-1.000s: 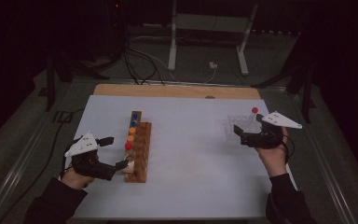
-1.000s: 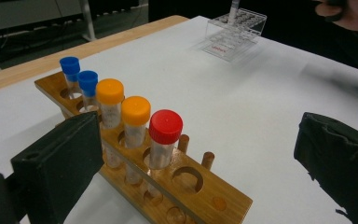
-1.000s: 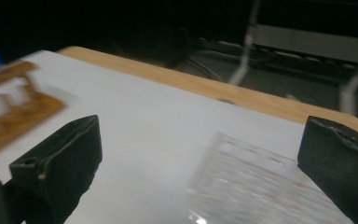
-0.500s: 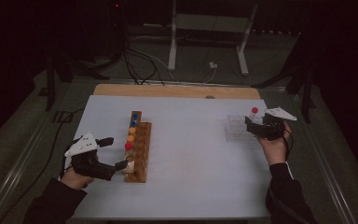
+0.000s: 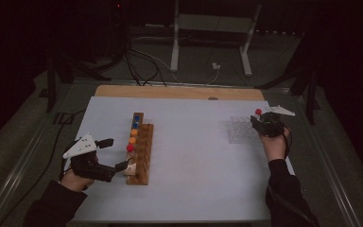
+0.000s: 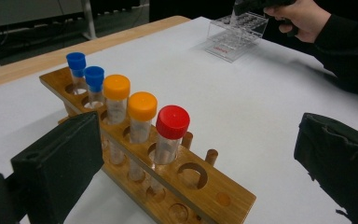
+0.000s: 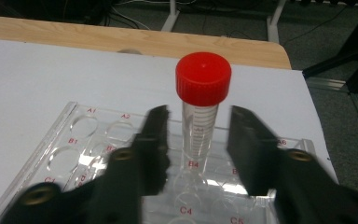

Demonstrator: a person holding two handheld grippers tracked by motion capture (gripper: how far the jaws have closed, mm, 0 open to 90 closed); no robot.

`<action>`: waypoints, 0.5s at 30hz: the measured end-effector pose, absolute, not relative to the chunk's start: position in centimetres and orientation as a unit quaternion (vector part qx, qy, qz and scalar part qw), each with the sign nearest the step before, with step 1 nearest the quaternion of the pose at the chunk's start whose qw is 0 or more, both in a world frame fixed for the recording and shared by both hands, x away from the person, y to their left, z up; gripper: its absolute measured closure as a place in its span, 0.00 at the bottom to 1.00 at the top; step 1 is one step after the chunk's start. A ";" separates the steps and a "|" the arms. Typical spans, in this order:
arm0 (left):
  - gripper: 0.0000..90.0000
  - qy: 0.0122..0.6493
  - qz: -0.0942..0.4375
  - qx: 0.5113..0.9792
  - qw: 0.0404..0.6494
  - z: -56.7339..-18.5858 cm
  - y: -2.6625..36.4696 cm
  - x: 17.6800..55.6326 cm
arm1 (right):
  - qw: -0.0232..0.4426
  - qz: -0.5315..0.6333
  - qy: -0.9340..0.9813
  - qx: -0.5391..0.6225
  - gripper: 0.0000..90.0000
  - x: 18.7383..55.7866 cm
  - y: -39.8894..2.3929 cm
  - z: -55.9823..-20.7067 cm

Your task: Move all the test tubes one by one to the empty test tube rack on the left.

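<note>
ok so my right gripper (image 7: pixel 196 140) is over at the clear plastic rack (image 7: pixel 74 135) on the far right side of the white table (image 5: pixel 194 156), and its jaws have just been closing in. There's a red-capped tube (image 7: pixel 201 107) standing upright in the rack, in the back row next to the A6 label, and it sits right between the two jaws. From the right gripper view there's a sliver of gap on both sides of the tube, so the pads aren't pressing on it, not a grip yet as far as I can see. The jaws look a bit smeared from motion

My left gripper (image 6: pixel 196 154) is parked at the near end of the wooden rack (image 6: pixel 200 186), jaws spread wide and nothing in them. One jaw is just beside the rack's side, the other is well off to the right over bare table. The wooden rack holds five tubes in a line: two blue-capped tubes (image 6: pixel 86 77) at the far end, then two orange-capped tubes (image 6: pixel 129 98), then one red-capped one nearest me (image 6: pixel 172 122). The hole next to that one is empty

In the high view the two racks are well apart, wooden one left of centre, clear one by my right hand (image 5: pixel 275 142)
</note>
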State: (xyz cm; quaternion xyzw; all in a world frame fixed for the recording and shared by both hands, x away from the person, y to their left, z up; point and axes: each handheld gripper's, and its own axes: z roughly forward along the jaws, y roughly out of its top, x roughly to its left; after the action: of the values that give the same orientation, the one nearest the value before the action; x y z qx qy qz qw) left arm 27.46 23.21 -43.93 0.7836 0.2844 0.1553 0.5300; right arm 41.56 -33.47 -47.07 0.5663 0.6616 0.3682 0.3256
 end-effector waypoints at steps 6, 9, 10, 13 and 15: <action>0.02 0.283 0.153 0.786 0.528 -44.0 23.2 27.5 | 0.324 0.357 0.664 0.572 0.82 42.0 -33.3 -47.1; 0.02 0.284 0.152 0.786 0.527 -44.0 23.1 27.5 | 0.325 0.360 0.664 0.570 0.82 41.9 -33.3 -46.7; 0.02 0.283 0.152 0.787 0.526 -44.0 23.1 27.5 | 0.327 0.360 0.664 0.568 0.82 41.8 -33.3 -46.5; 0.02 0.282 0.150 0.788 0.526 -44.0 23.0 27.5 | 0.336 0.363 0.665 0.560 0.83 41.5 -33.2 -45.6; 0.02 0.285 0.142 0.788 0.527 -43.9 22.9 27.5 | 0.341 0.365 0.665 0.555 0.83 41.2 -33.2 -44.9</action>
State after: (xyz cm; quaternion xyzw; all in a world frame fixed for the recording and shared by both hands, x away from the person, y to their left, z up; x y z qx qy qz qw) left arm 27.47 22.90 -43.87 0.7880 0.2850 0.1417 0.5271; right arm 41.24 -33.17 -44.94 0.5552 0.6647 0.3654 0.3411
